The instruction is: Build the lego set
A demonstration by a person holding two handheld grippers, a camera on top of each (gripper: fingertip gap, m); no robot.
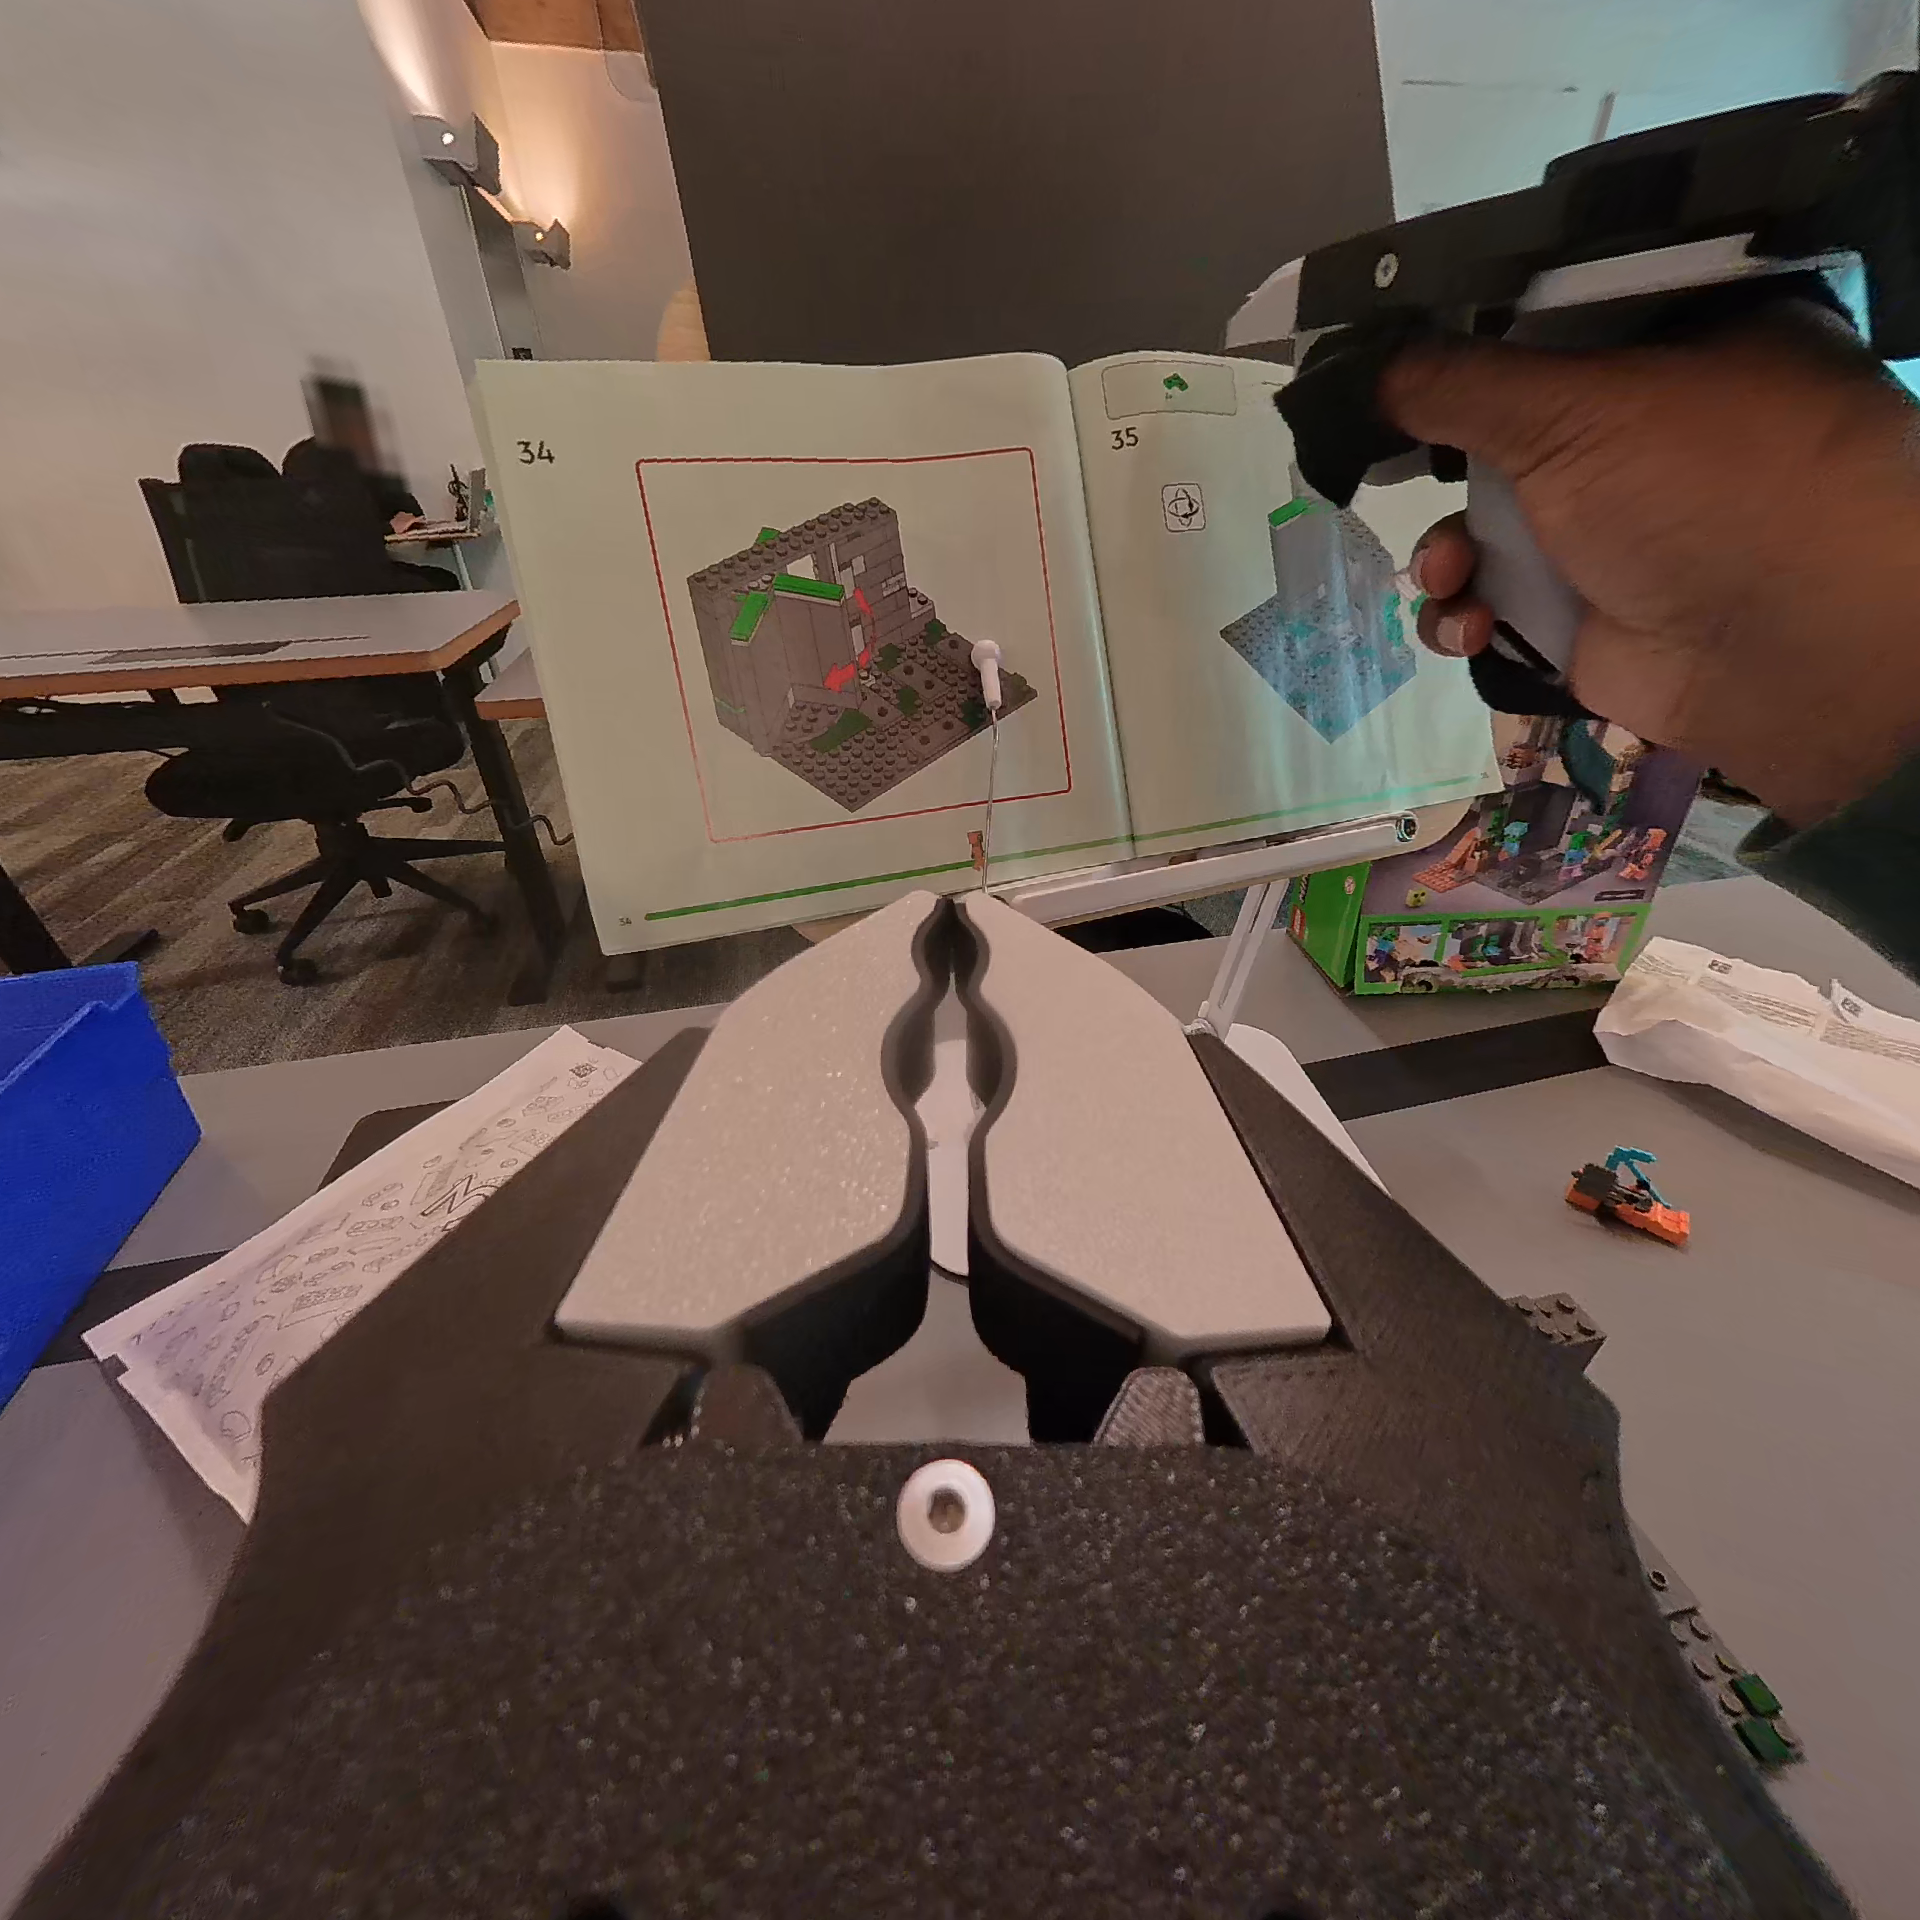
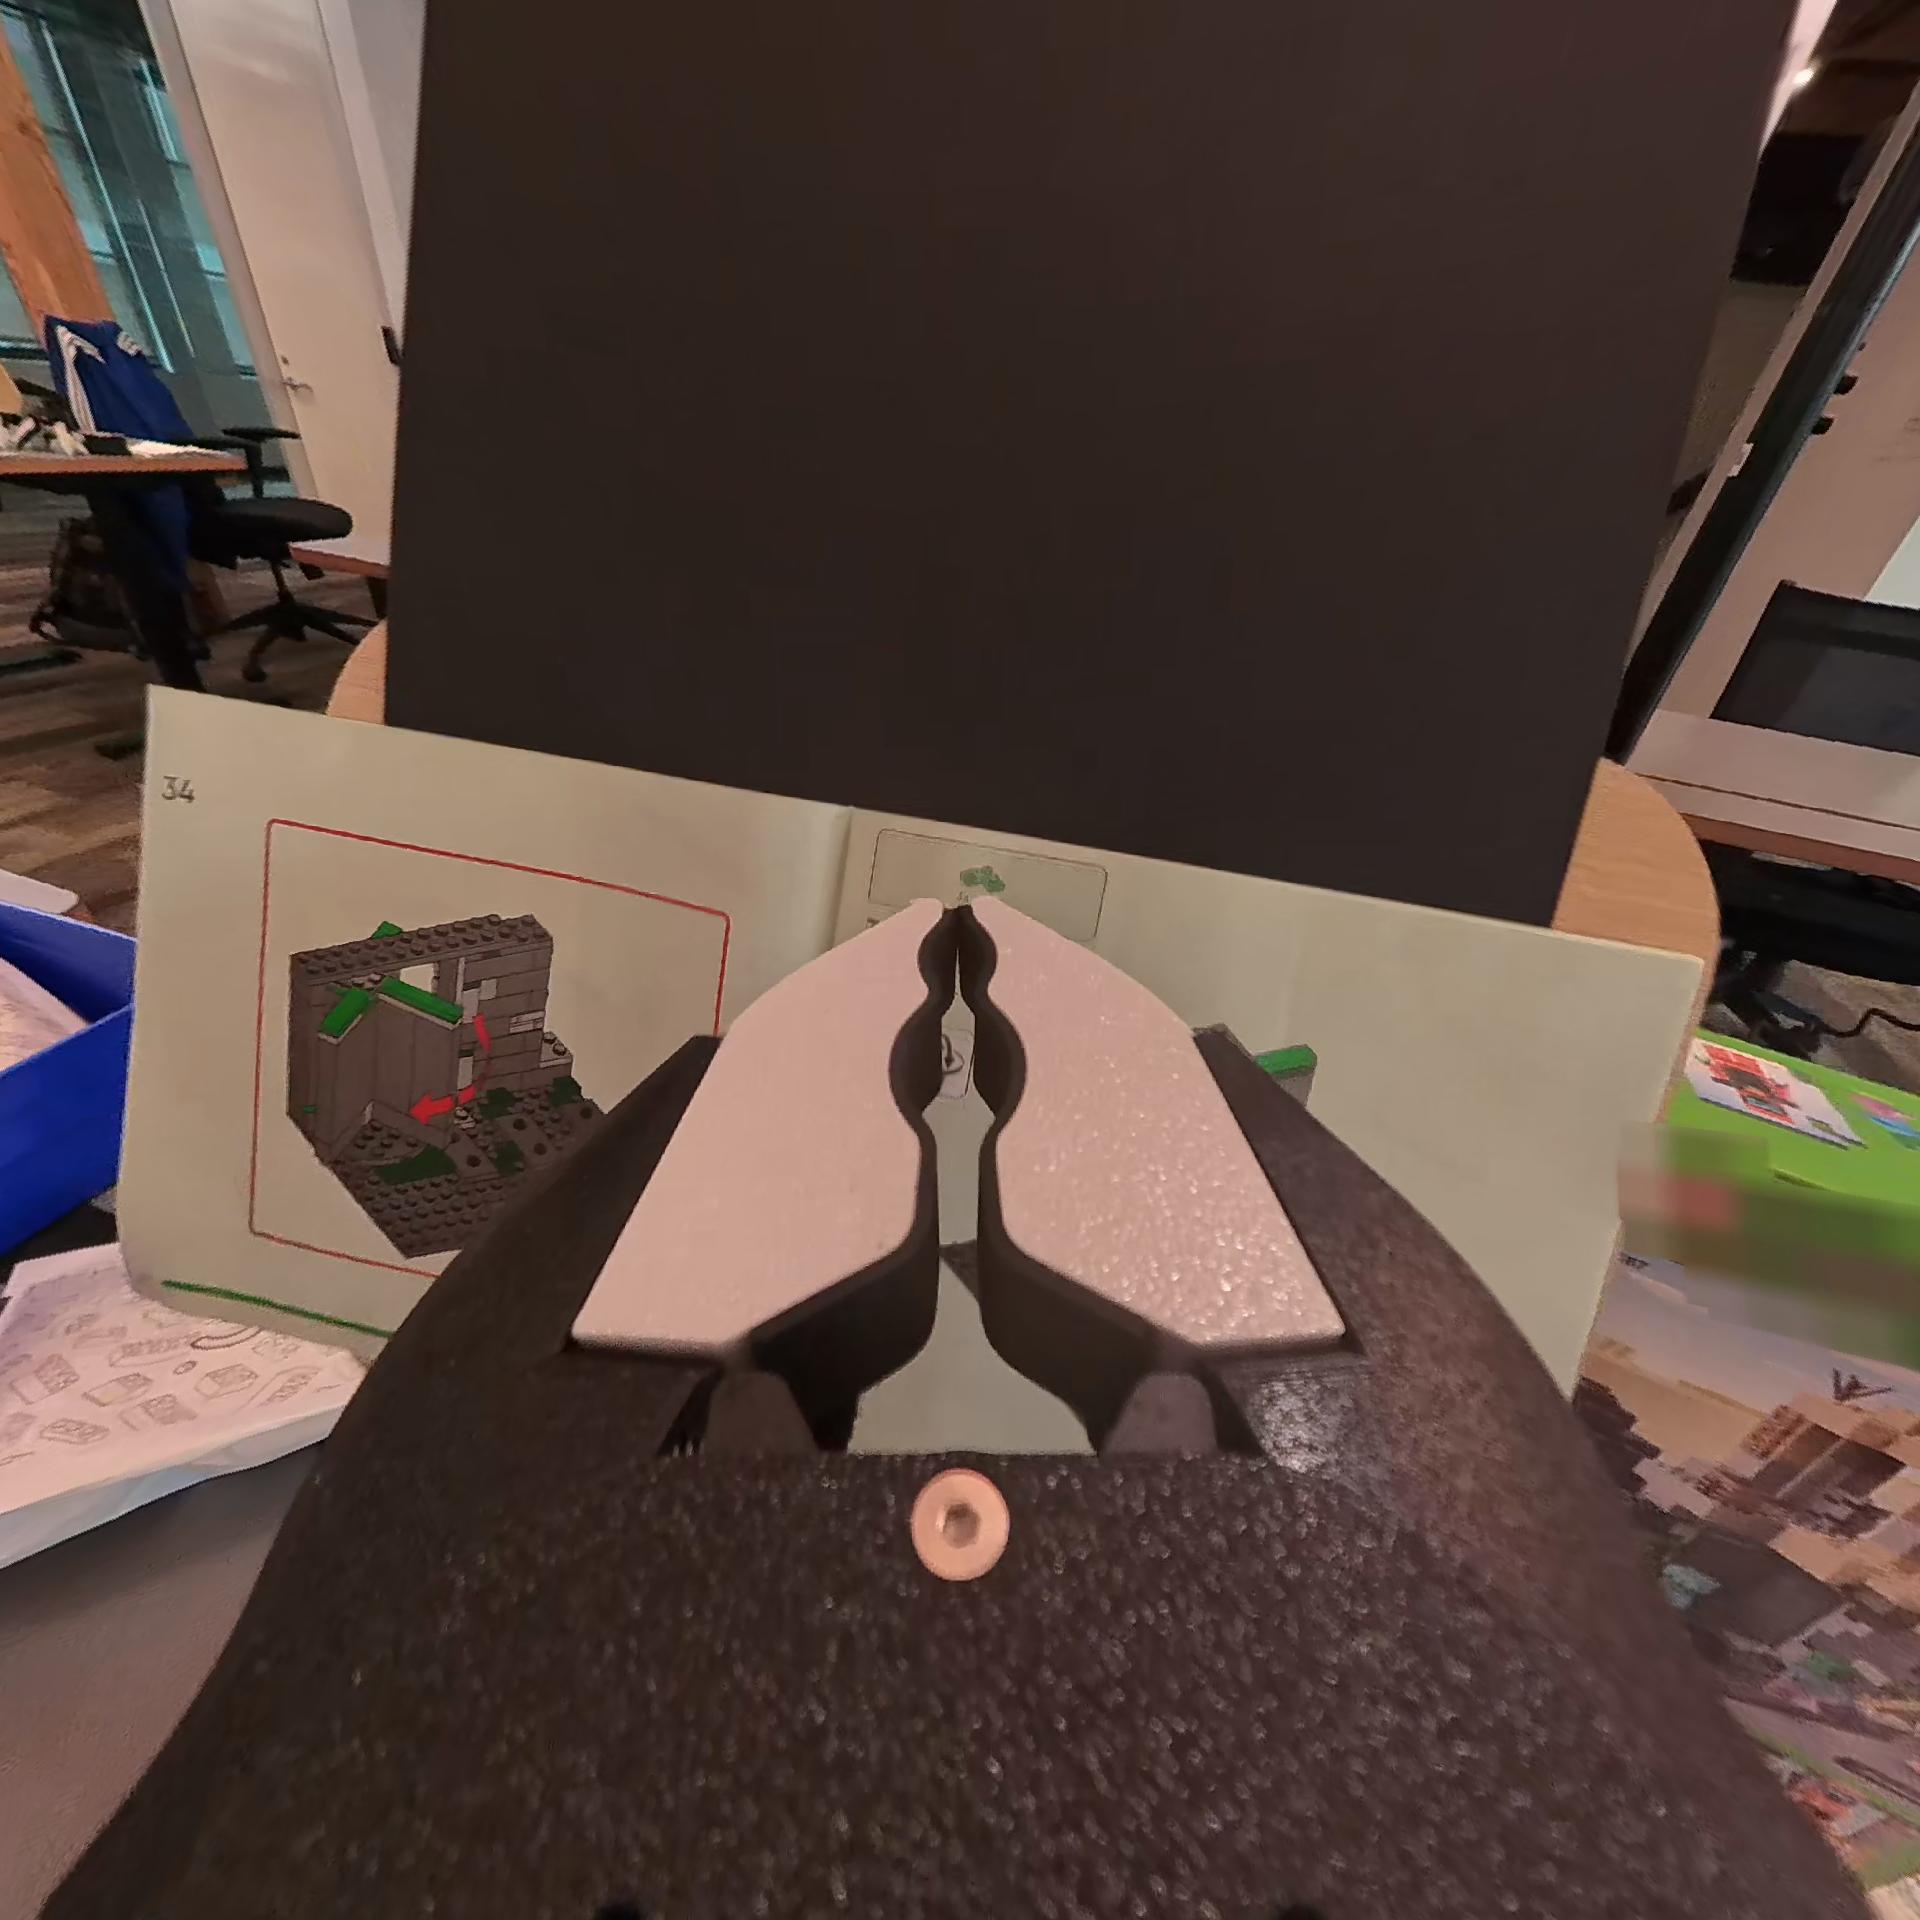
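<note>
Grey table [image 1: 1455, 1164] in an office, chairs [image 1: 312, 769] at nine o'clock; instruction booklet [image 1: 831, 623] propped at twelve, lego box [image 1: 1507, 894] at two; left gripper [image 1: 951, 914] and right gripper [image 2: 958, 912] both pinched together, empty

left wrist: faces instruction booklet [image 1: 810, 644] | right wrist: nearer, same booklet [image 2: 499, 1039]

A tall dark grey panel [image 2: 1039, 416] stands upright in the middle of both views. Left of it, white walls carry angled light fixtures [image 1: 457, 145] casting a warm glow. Below lies striped brown-grey carpet [image 1: 104, 831] with black wheeled office chairs [image 1: 332, 769] — one drawn up to a wood-edged grey desk [image 1: 260, 634]. Windows [image 2: 94, 208] show far left.
</note>
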